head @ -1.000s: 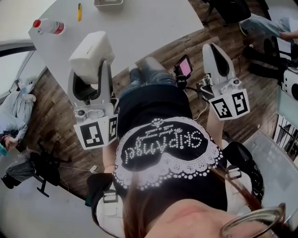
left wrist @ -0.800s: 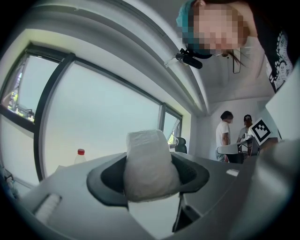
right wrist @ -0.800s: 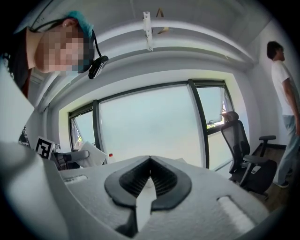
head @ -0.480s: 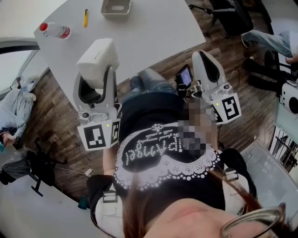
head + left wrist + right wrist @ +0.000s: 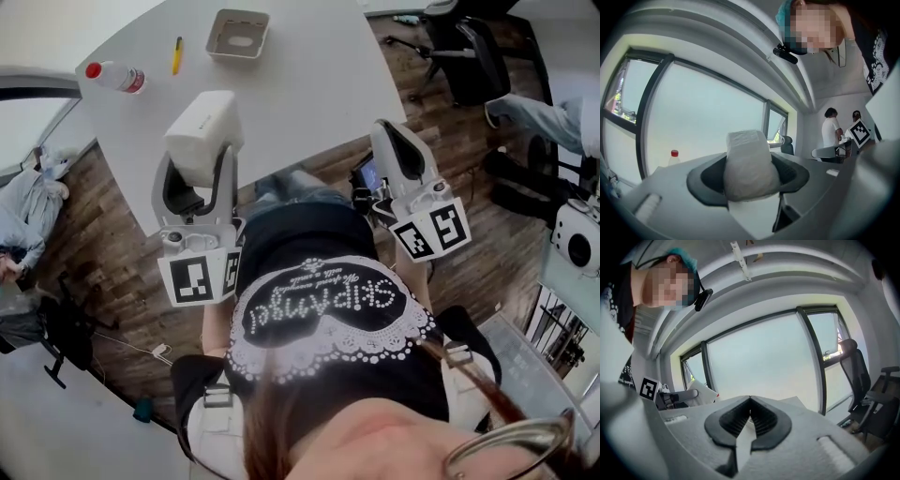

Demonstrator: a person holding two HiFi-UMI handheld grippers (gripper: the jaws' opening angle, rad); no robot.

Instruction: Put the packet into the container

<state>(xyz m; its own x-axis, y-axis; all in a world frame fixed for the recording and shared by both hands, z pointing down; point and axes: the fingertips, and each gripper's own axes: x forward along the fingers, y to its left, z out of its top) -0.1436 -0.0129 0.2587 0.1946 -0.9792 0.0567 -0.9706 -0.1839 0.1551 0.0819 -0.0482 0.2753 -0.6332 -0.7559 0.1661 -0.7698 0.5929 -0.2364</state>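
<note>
Packet point(image 5: 200, 131): lower part buried between jaws of left claw point(image 5: 199, 157) in head view. Print on its top face is blurred in left gripper view.
Container point(image 5: 237, 34): pale patch inside, too small to tell if anything lies there.
Bottle point(image 5: 114, 76): label unreadable. In left gripper view only cap and shoulder show above gripper body.
Worktop point(image 5: 309, 84): far end cut by top edge.
Hands on both grippers: hidden behind marker cubes and torso point(image 5: 309, 234).
Seated person point(image 5: 536, 114): cut by right edge, only legs clear.

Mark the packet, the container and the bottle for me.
packet point(image 5: 202, 136): head view, middle of its white top
container point(image 5: 232, 54): head view, its near wall
bottle point(image 5: 120, 79): head view, its clear body
</note>
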